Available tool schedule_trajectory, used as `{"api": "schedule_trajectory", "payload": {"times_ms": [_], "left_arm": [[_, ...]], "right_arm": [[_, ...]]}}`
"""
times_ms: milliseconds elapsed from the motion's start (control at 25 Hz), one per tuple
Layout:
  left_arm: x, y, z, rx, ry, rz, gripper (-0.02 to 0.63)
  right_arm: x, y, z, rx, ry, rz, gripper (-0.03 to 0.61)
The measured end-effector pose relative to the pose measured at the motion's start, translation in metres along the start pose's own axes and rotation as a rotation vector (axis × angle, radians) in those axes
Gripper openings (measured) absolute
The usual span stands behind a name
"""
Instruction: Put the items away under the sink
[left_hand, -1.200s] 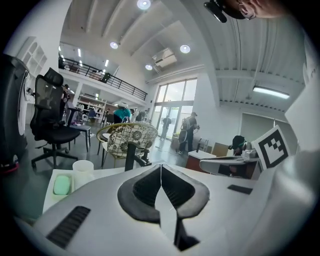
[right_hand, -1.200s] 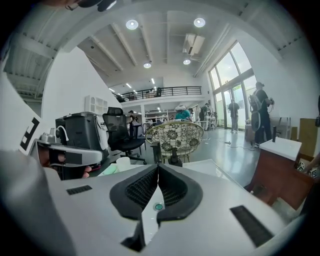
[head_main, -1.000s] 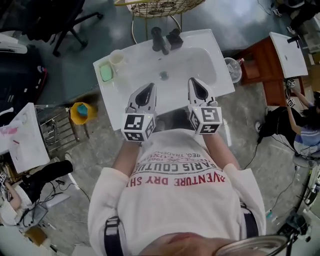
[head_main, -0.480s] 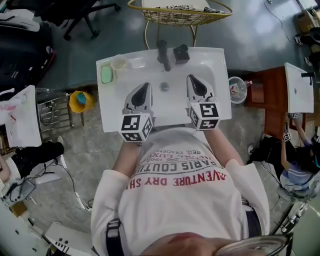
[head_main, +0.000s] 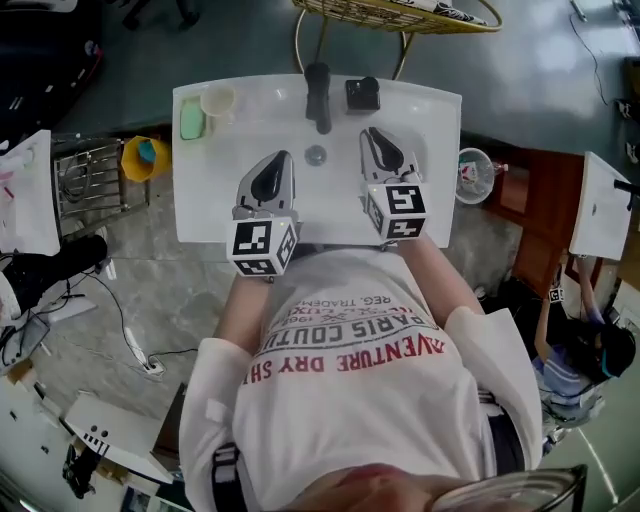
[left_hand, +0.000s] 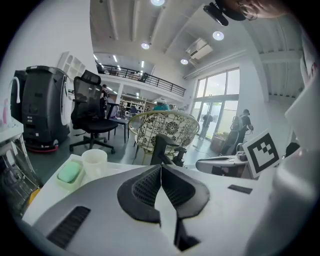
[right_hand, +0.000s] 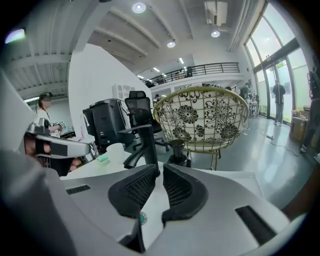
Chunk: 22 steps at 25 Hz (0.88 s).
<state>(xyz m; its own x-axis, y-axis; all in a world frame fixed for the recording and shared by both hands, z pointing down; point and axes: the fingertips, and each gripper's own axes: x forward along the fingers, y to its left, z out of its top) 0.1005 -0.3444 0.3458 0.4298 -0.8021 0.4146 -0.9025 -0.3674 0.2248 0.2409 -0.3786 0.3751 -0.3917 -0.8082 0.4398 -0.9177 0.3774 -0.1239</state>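
Note:
A white sink (head_main: 430, 130) stands in front of me, with a black faucet (head_main: 318, 95) and a black soap dispenser (head_main: 362, 93) at its back edge. A white cup (head_main: 217, 100) and a green soap bar in its dish (head_main: 191, 120) sit on the back left corner. My left gripper (head_main: 276, 160) hovers over the left of the basin, shut and holding nothing. My right gripper (head_main: 371, 137) hangs over the right of the basin near the faucet, also shut and holding nothing. The left gripper view shows the soap (left_hand: 69, 172) and cup (left_hand: 94, 160) ahead; the right gripper view shows the faucet (right_hand: 145, 145).
A wicker chair (head_main: 400, 12) stands behind the sink. A yellow bucket (head_main: 143, 160) and a metal rack (head_main: 85, 185) sit on the floor at the left. A clear container (head_main: 474, 172) and a brown cabinet (head_main: 545, 200) are at the right, with a person (head_main: 590, 350) beyond.
Both grippers have moved forward over the basin toward the faucet and tipped a little downward. Both stayed shut with nothing in them.

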Motion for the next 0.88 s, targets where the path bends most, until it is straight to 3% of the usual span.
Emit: {"api": "schedule_trajectory", "payload": {"times_ms": [40, 120, 160, 320, 560, 880], "left_arm": [[0.006, 0.004, 0.0, -0.005, 0.01, 0.0, 0.023], [0.017, 0.015, -0.001, -0.016, 0.03, 0.0, 0.023], [0.022, 0.018, -0.002, -0.02, 0.039, -0.001, 0.023], [0.035, 0.018, -0.015, -0.025, 0.064, -0.003, 0.023], [0.048, 0.036, -0.02, -0.008, 0.103, 0.005, 0.023], [0.071, 0.052, -0.03, -0.067, 0.115, 0.011, 0.023]], "right_arm": [[0.01, 0.0, -0.003, -0.009, 0.021, 0.001, 0.064], [0.031, -0.002, -0.008, -0.009, 0.053, -0.02, 0.256], [0.04, -0.007, -0.012, -0.003, 0.064, -0.045, 0.284], [0.06, -0.029, -0.027, 0.031, 0.074, -0.128, 0.312], [0.099, -0.037, -0.022, 0.063, 0.042, -0.151, 0.357], [0.136, -0.043, -0.039, 0.03, 0.058, -0.186, 0.367]]}}
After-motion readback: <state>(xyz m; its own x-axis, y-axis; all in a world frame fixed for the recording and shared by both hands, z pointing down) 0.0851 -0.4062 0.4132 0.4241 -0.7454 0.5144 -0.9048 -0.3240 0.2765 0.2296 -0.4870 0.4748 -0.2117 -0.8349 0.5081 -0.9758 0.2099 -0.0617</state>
